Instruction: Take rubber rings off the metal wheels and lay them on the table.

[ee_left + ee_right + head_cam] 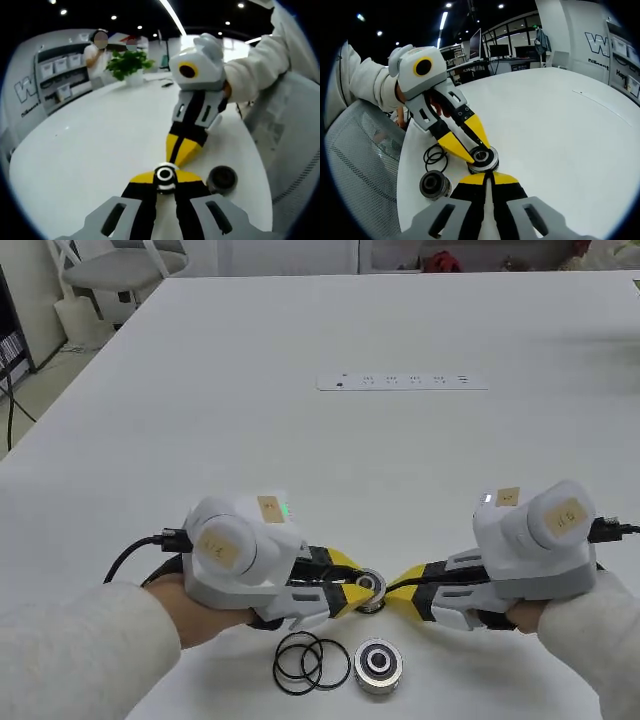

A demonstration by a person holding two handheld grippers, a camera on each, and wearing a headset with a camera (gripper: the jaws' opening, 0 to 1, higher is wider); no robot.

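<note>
Now, low centre in the head view, the left gripper (350, 590) clamps a metal wheel (370, 584) in narrowed jaws, the right gripper (398, 592), jaws pressed together, touches that wheel's rim with its tips, and loose rubber rings (310, 662) and a second wheel (378, 664) lie on the table (300, 440) just below them.
</note>
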